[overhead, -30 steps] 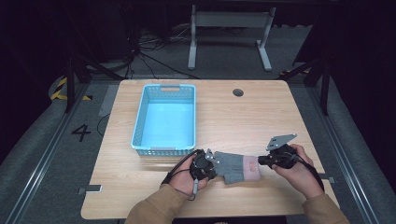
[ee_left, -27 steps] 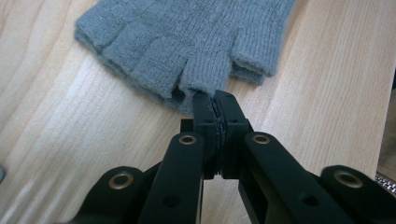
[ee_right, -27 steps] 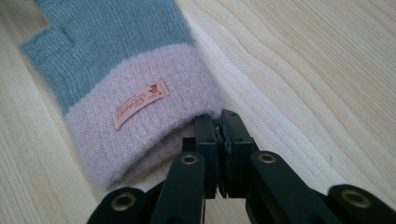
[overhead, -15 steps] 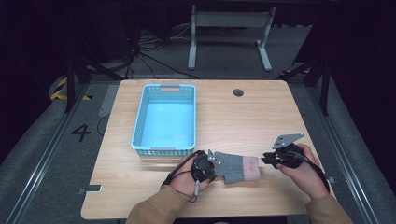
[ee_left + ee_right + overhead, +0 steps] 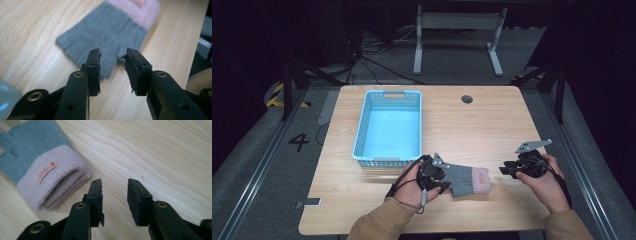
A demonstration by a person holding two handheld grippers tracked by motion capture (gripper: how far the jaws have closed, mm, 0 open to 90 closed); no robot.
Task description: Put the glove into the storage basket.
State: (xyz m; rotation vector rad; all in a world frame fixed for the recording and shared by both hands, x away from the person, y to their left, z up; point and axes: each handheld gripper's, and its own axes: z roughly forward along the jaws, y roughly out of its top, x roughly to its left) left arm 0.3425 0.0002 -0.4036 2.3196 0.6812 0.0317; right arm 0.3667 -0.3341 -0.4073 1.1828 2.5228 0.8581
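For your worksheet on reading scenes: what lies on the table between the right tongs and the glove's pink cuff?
Nothing: in the high view, bare wooden table separates the right tongs from the glove.

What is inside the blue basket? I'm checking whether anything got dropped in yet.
The blue basket shows a bare floor with nothing in it; the glove lies outside on the table. The near wall hides a thin strip.
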